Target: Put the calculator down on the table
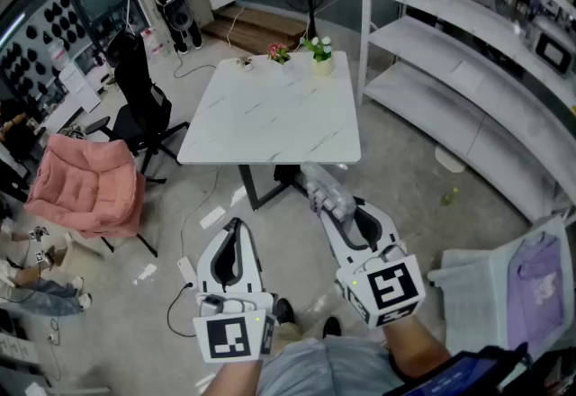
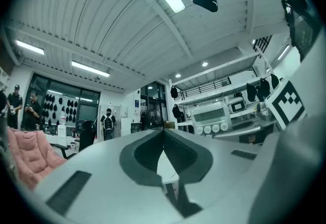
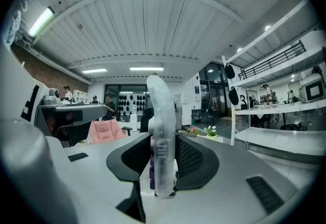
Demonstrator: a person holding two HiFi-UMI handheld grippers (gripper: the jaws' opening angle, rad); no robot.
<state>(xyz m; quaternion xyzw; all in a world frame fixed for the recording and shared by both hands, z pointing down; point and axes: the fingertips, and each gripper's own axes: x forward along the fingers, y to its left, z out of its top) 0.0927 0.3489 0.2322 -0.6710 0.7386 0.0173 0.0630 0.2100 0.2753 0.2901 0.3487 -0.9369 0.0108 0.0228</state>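
Note:
My right gripper (image 1: 332, 211) is shut on a clear plastic calculator (image 1: 326, 190), held on edge, its far end sticking out past the fingertips toward the near edge of the white table (image 1: 270, 115). In the right gripper view the calculator (image 3: 162, 131) stands upright between the dark pads (image 3: 189, 159) of that gripper (image 3: 164, 140). My left gripper (image 1: 236, 225) hangs lower left over the floor, short of the table. In its own view the left gripper (image 2: 163, 134) shows both jaws met at the tip with nothing between them.
Small potted plants (image 1: 317, 50) stand at the table's far edge. A pink padded chair (image 1: 85, 183) and a black office chair (image 1: 139, 106) are to the left. White shelving (image 1: 468, 52) runs along the right, and a purple cloth (image 1: 535, 282) lies at lower right.

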